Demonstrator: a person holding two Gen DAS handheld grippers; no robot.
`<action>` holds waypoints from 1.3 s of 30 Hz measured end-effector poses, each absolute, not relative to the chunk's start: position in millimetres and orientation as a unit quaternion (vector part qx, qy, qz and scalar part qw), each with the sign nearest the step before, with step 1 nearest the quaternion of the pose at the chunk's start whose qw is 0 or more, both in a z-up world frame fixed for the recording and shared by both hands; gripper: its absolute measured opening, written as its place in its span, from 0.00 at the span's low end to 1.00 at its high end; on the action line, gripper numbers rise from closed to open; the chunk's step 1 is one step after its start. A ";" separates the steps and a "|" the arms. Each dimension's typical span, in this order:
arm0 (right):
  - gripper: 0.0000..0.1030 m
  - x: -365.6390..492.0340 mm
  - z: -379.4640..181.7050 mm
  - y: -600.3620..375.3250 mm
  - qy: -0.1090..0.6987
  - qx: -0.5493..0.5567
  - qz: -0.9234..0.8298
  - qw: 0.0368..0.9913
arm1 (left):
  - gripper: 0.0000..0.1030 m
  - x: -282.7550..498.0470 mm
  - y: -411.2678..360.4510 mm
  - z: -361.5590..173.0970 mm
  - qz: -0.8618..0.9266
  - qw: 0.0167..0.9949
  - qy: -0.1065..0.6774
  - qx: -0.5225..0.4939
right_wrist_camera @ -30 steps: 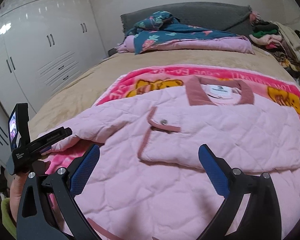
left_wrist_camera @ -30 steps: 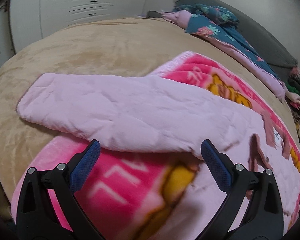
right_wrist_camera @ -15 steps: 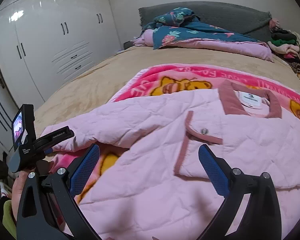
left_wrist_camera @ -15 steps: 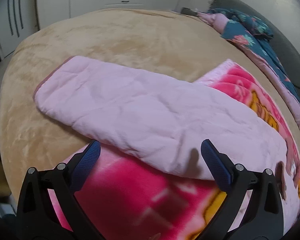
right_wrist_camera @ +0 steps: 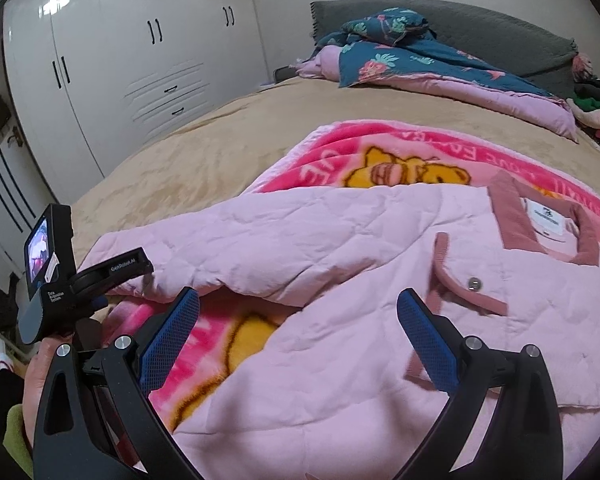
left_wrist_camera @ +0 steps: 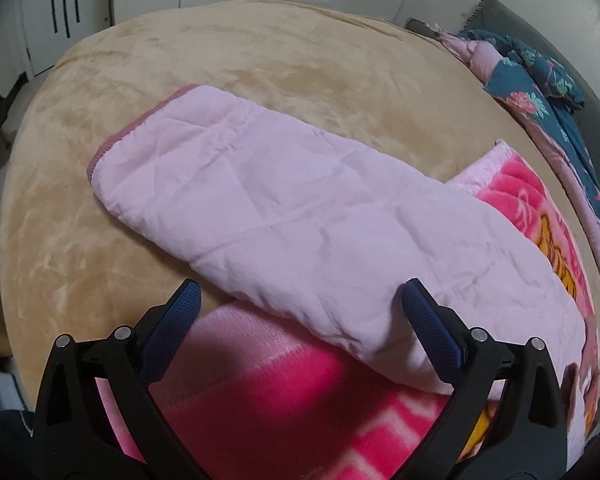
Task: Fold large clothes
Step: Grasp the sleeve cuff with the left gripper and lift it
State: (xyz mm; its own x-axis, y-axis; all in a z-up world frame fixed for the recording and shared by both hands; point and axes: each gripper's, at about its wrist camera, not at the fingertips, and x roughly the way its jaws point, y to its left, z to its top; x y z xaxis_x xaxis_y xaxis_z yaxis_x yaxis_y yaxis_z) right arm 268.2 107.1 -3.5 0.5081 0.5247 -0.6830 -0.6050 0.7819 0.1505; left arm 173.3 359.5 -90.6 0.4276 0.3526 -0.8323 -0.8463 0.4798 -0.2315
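A pale pink quilted jacket (right_wrist_camera: 340,320) lies face up on a pink cartoon blanket (right_wrist_camera: 380,160) on the bed, collar (right_wrist_camera: 540,224) at the far right. Its left sleeve (left_wrist_camera: 268,200) stretches out flat over the tan bedspread, cuff (left_wrist_camera: 112,140) at the far left. My left gripper (left_wrist_camera: 300,304) is open and empty, just above the sleeve's near edge; it also shows in the right wrist view (right_wrist_camera: 112,276) at the sleeve's end. My right gripper (right_wrist_camera: 296,312) is open and empty, above the jacket's body near the armpit.
The tan bedspread (left_wrist_camera: 260,60) covers the bed. A teal floral and pink quilt (right_wrist_camera: 420,64) lies bundled at the headboard. Piled clothes (right_wrist_camera: 596,108) sit at the far right. White wardrobes (right_wrist_camera: 120,60) stand along the left side.
The left gripper has swung left along the sleeve toward the cuff. The right gripper has turned left, so the collar now sits at the right. Both stay open.
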 end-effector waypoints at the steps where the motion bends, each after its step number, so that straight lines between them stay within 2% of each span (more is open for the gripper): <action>1: 0.96 268.4 -5.4 109.3 0.375 -0.055 0.327 0.865 | 0.91 173.2 361.9 -91.2 0.386 0.776 0.368 -0.336; 19: 0.96 287.0 -26.8 118.4 0.393 -0.060 0.324 0.858 | 0.91 143.0 429.9 -116.8 0.354 0.769 0.289 -0.447; 21: 0.96 289.2 -30.0 115.4 0.395 -0.060 0.322 0.859 | 0.86 140.9 434.4 -117.7 0.351 0.771 0.282 -0.451; 23: 0.96 290.5 -31.8 111.7 0.399 -0.052 0.323 0.857 | 0.69 136.5 437.5 -116.8 0.353 0.772 0.277 -0.450; 24: 0.96 291.6 -32.2 108.4 0.403 -0.044 0.324 0.855 | 0.65 134.8 437.4 -115.3 0.355 0.774 0.274 -0.448; 26: 0.96 291.4 -31.0 100.9 0.403 -0.032 0.324 0.856 | 0.50 132.8 437.2 -110.2 0.356 0.780 0.268 -0.439; 27: 0.96 290.9 -30.2 98.1 0.400 -0.030 0.322 0.857 | 0.46 132.6 436.0 -106.0 0.358 0.785 0.264 -0.431; 30: 0.96 289.1 -26.0 84.1 0.397 -0.018 0.315 0.862 | 0.28 130.0 427.6 -86.1 0.355 0.808 0.245 -0.402; 34: 0.96 285.9 -19.0 62.2 0.391 -0.003 0.305 0.868 | 0.21 131.9 413.9 -61.5 0.337 0.836 0.223 -0.371; 39: 0.96 281.0 -11.8 31.1 0.383 0.016 0.285 0.879 | 0.20 135.3 387.9 -32.1 0.310 0.866 0.195 -0.341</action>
